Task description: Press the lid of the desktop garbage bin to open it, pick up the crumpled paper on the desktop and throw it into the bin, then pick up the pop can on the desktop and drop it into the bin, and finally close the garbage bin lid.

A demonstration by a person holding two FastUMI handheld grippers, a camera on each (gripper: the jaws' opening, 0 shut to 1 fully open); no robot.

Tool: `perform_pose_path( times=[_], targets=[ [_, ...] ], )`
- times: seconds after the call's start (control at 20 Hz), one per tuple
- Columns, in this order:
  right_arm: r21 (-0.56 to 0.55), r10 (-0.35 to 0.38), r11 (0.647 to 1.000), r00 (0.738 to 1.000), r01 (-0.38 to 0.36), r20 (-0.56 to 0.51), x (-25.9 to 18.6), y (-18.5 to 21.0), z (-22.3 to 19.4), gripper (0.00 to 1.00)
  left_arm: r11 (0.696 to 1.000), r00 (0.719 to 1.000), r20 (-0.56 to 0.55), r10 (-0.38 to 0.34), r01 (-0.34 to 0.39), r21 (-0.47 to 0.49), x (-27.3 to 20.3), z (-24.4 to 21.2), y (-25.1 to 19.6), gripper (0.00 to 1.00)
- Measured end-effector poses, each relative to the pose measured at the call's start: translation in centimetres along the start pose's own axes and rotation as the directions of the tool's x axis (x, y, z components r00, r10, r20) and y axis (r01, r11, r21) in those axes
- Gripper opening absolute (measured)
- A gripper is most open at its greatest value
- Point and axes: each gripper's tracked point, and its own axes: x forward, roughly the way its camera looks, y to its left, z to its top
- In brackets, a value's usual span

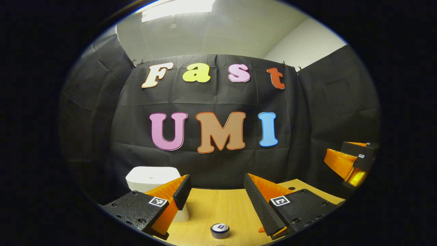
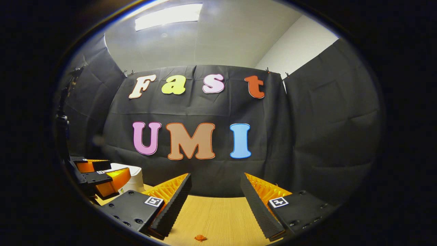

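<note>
- Our left gripper (image 1: pixel 215 192) hangs above the table with its jaws spread wide and nothing between them, at the bottom of the left gripper view.
- Our right gripper (image 2: pixel 215 193) is likewise wide open and empty, low in the right gripper view.
- We see the can (image 1: pixel 220 230) standing upright on the table (image 1: pixel 218 208) at the bottom centre of the left gripper view, in the gap between the left fingers and apart from both.
- We see the bin (image 1: pixel 152 178), white with its lid down, at the lower left of the left gripper view, partly behind the left finger; it stands at the table's far edge, near the cloth wall.
- In the right gripper view the bin (image 2: pixel 134 178) sits at the lower left, partly covered by the left gripper (image 2: pixel 99 177) seen from the side.
- A small orange lump (image 2: pixel 200 237) lies on the table (image 2: pixel 211 215) at the bottom centre of the right gripper view, between the right fingers; we cannot tell whether it is the crumpled paper.
- At the right edge of the left gripper view we see the right gripper (image 1: pixel 351 162) from the side, well apart from the can.
- Behind everything hangs the black cloth (image 1: pixel 211 99), with a ceiling light (image 1: pixel 177 8) at the top of the frame.
</note>
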Motion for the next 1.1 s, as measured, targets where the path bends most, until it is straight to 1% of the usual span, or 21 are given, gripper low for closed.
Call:
perform_pose_path(
  times=[0.65, 0.7, 0.75, 0.85, 0.9, 1.0, 1.05, 1.1],
  targets=[
    [-0.004, 0.014, 1.000, 1.000, -0.014, -0.027, 0.5, 1.9, -0.6, 0.96, 1.000, 1.000, -0.014, 0.010, -0.010, -0.004, 0.2, -0.8, 1.7, 0.94],
    [-0.006, 0.016, 1.000, 0.999, -0.016, -0.028, 0.5, 2.0, -0.6, 0.96, 1.000, 1.000, -0.016, 0.006, -0.006, -0.003, 0.2, -0.9, 1.8, 0.93],
    [-0.007, 0.017, 1.000, 0.999, -0.017, -0.027, 0.6, 2.1, -0.6, 0.96, 1.000, 1.000, -0.016, 0.002, -0.002, -0.002, 0.4, -0.8, 1.9, 0.89],
    [-0.009, 0.019, 1.000, 0.999, -0.019, -0.026, 0.7, 2.4, -0.5, 0.96, 1.000, 1.000, -0.024, -0.020, 0.020, -0.005, 0.3, -1.1, 1.7, 0.74],
    [-0.010, 0.019, 1.000, 0.999, -0.019, -0.026, 0.7, 2.5, -0.6, 0.96, 0.999, 0.999, -0.032, -0.039, 0.039, -0.006, 0.4, -1.4, 1.3, 0.63],
    [-0.011, 0.019, 1.000, 0.999, -0.019, -0.028, 0.8, 2.7, -0.7, 0.96, 0.998, 0.996, -0.048, -0.069, 0.069, -0.003, 0.5, -1.8, 1.0, 0.46],
    [-0.011, 0.020, 1.000, 0.999, -0.020, -0.028, 0.8, 2.8, -0.8, 0.96, 0.998, 0.997, -0.045, -0.065, 0.065, -0.001, 0.6, -1.6, 1.3, 0.37],
    [-0.011, 0.020, 1.000, 0.999, -0.020, -0.028, 0.7, 2.9, -0.7, 0.96, 0.999, 0.999, -0.033, -0.042, 0.042, 0.005, 0.6, -1.3, 1.9, 0.23]
  ],
)
